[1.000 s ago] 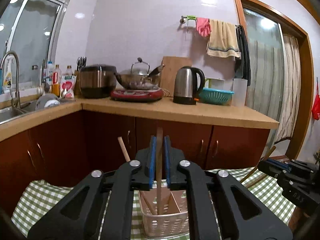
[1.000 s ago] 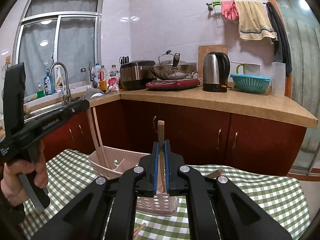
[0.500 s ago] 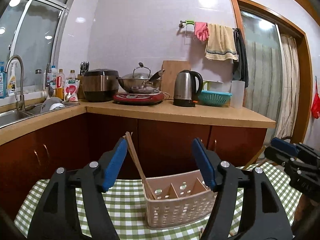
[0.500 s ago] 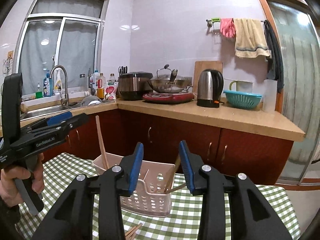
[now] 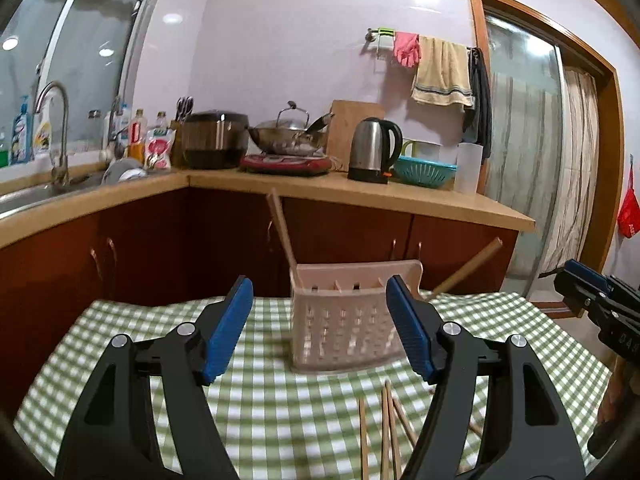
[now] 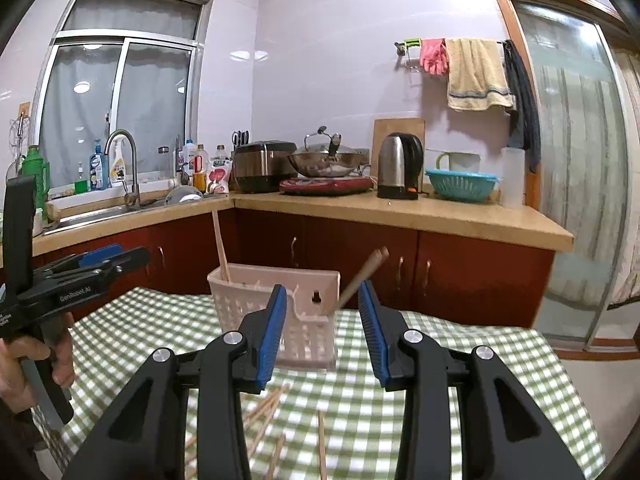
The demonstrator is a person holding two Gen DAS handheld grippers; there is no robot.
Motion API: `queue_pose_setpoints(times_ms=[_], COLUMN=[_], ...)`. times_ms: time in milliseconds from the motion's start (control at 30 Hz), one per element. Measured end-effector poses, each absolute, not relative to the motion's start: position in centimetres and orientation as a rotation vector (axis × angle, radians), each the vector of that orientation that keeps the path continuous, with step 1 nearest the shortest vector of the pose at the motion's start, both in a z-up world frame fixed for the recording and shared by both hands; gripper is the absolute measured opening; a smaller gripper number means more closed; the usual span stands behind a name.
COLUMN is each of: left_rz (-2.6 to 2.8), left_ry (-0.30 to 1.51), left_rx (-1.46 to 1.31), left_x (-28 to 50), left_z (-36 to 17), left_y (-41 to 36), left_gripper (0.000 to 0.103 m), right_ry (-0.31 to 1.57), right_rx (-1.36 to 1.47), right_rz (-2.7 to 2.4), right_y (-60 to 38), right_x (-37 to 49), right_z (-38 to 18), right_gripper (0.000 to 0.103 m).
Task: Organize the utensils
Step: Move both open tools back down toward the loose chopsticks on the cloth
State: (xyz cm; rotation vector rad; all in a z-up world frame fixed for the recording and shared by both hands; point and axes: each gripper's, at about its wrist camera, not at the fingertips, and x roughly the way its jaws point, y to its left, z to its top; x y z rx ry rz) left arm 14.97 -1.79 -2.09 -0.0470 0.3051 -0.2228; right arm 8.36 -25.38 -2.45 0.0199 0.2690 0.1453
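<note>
Left hand-held gripper [image 5: 320,328] open wide, blue pads [image 5: 226,330] well apart, nothing between them, hovering above the worktop [image 5: 132,344] with its green-and-white checked cloth. Right hand-held gripper [image 6: 322,336] open too, but more narrow, also empty, blue pads [image 6: 272,332] not touching anything.

Beyond both grippers, a pale pink perforated utensil basket [image 5: 344,320] standing upright on the checked cloth, seen past the gap of each pair of jaws, not touched by them. Inside the basket, at its left end, one wooden chopstick [image 5: 280,232] leaning up and to the left. At the right end, more chopsticks [image 6: 362,276] leaning out to the right over the rim; exact number hard to tell because of blur.

On the cloth in front of the basket, close to the cameras, several loose chopsticks [image 5: 386,428] lying flat, some crossing each other, partly hidden behind the gripper arms.

In the right wrist view, at the left edge, a person's hand [image 6: 36,364] closed around the handle of the left gripper. In the left wrist view, at the right edge, the tip of the right gripper in sight.

Behind, a kitchen counter [image 6: 400,212] with a kettle [image 6: 400,170], a wok [image 6: 328,162], a teal colander [image 6: 462,184], and a sink [image 6: 92,214] under the window [image 6: 116,108].
</note>
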Motion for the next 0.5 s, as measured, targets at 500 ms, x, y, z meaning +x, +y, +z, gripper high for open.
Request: queue_pose_setpoints(times_ms=[500], left_rz=[-0.161], left_ry=[0.403], left_rx=[-0.095], left_x=[8.3], left_z=[-8.0], left_y=[-0.1], left_gripper=[0.067], right_ry=[0.371], right_rx=[0.027], right_rz=[0.148], right_y=[-26.1], right_x=[2.2], right_z=[-9.8], right_gripper=[0.038])
